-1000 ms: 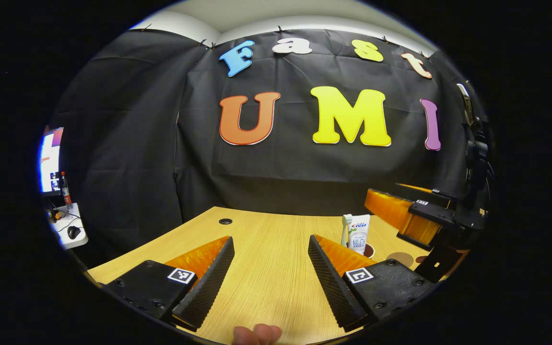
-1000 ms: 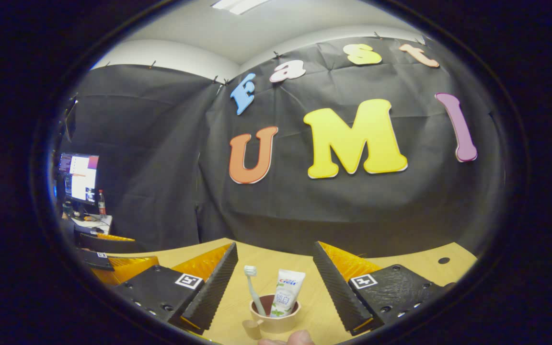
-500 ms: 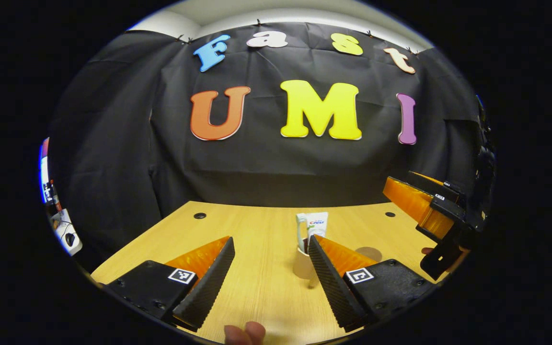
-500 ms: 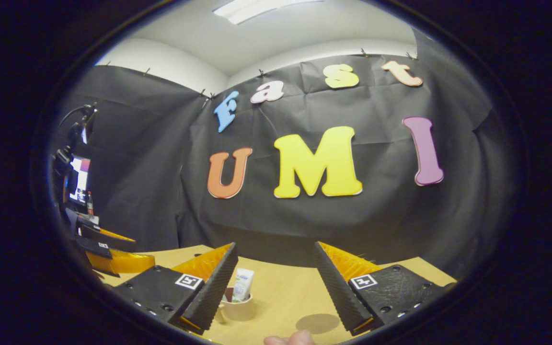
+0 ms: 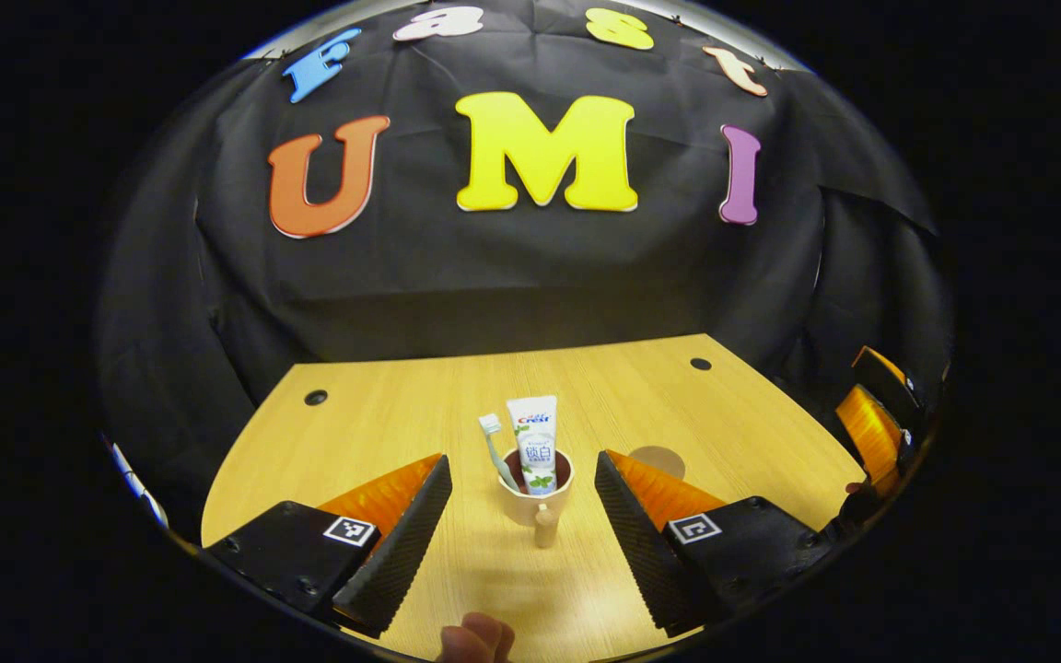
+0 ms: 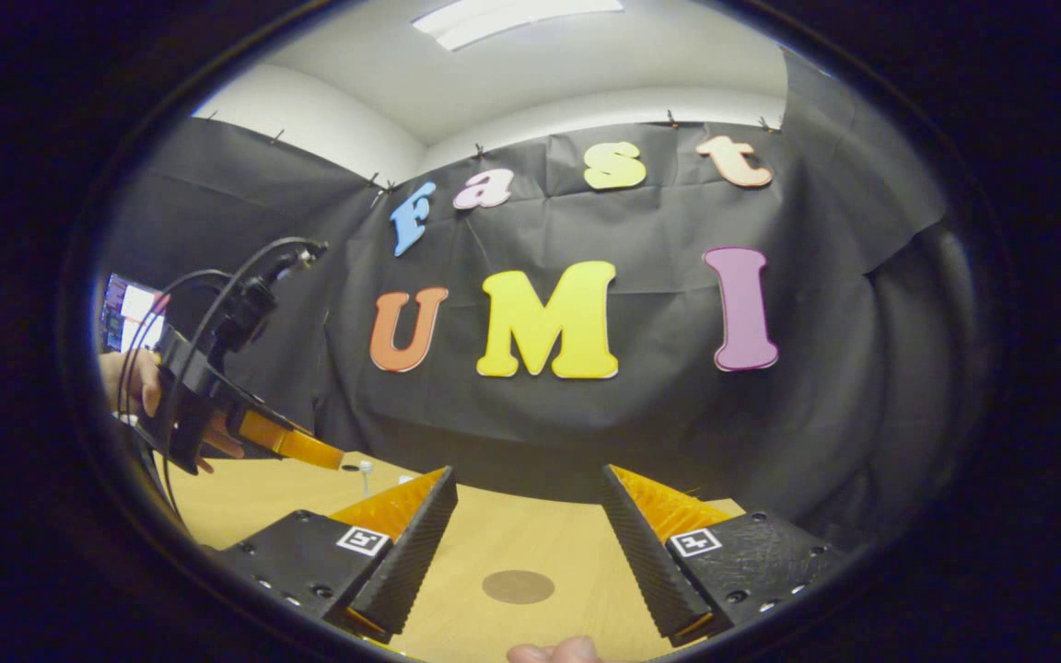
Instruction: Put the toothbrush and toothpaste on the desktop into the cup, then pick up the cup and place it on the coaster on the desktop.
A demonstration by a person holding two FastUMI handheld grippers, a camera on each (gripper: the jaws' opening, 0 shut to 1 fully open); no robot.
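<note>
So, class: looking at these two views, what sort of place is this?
Probably a recording booth set up for a household demo: black cloth wall behind a wooden desktop, where a cup holds a toothbrush and toothpaste.

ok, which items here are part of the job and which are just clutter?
Job:
- cup, standing on the desk between the open left gripper fingers
- toothbrush, in the cup
- toothpaste, in the cup
- coaster, bare, ahead of the open right gripper

Clutter:
- desk cable holes
- monitor off to the side
</note>
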